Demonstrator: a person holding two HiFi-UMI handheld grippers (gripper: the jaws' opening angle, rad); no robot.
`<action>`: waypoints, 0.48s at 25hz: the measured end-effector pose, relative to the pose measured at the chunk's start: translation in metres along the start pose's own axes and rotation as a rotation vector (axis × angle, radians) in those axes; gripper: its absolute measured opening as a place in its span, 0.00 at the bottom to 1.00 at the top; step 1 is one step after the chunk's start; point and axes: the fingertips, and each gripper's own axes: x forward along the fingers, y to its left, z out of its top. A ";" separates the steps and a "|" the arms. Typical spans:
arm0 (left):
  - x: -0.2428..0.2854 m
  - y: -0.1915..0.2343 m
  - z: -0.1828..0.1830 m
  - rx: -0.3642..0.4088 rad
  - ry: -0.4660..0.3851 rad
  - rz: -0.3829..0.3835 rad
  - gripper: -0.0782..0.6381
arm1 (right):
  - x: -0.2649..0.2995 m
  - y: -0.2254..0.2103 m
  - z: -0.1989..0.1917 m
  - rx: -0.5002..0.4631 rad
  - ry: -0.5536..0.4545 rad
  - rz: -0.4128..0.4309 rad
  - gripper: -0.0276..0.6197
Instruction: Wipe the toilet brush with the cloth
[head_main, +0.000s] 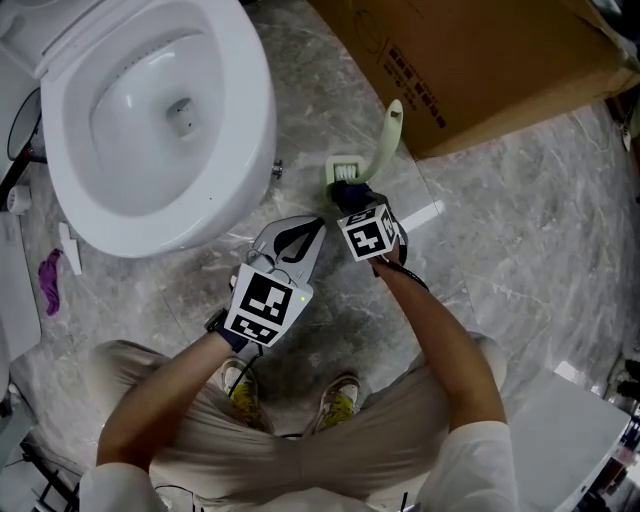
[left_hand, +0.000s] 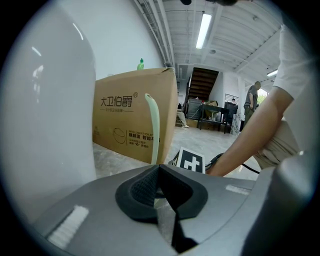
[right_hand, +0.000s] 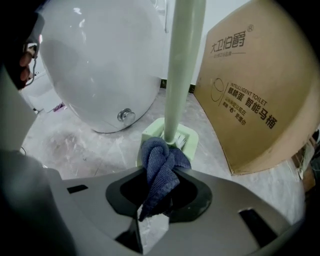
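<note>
Right gripper (right_hand: 159, 186) was pinching the blue cloth (right_hand: 161, 159), bunched right up against the bottom of the pale green toilet brush (right_hand: 182, 65) handle, just where it went into its holder (right_hand: 191, 139). Brush stood upright on the floor between the toilet (head_main: 245, 140) on the left and the cardboard box (right_hand: 260, 100) on the right. Left gripper (left_hand: 159, 172) sat just near-left of the right one, jaws pressed together with nothing in them.

The head view looks steeply down on the toilet (head_main: 160, 110), brush (head_main: 385, 140), box (head_main: 470, 60) and both grippers. The left gripper (head_main: 318, 226) view sits low and faces level past the toilet's side toward brush and box. The right gripper (head_main: 345, 192) view is close behind the cloth (right_hand: 160, 170) at the brush's foot, tilted down, with the toilet left and the box right.
</note>
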 end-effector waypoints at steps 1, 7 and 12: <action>0.000 0.000 0.000 0.000 0.001 0.000 0.11 | 0.000 0.001 -0.001 -0.017 0.005 -0.001 0.20; 0.001 -0.005 0.005 -0.003 -0.011 -0.012 0.11 | 0.000 0.011 -0.011 -0.188 0.042 0.011 0.20; 0.000 -0.003 0.006 -0.006 -0.018 -0.009 0.11 | -0.001 0.025 -0.022 -0.314 0.071 0.034 0.20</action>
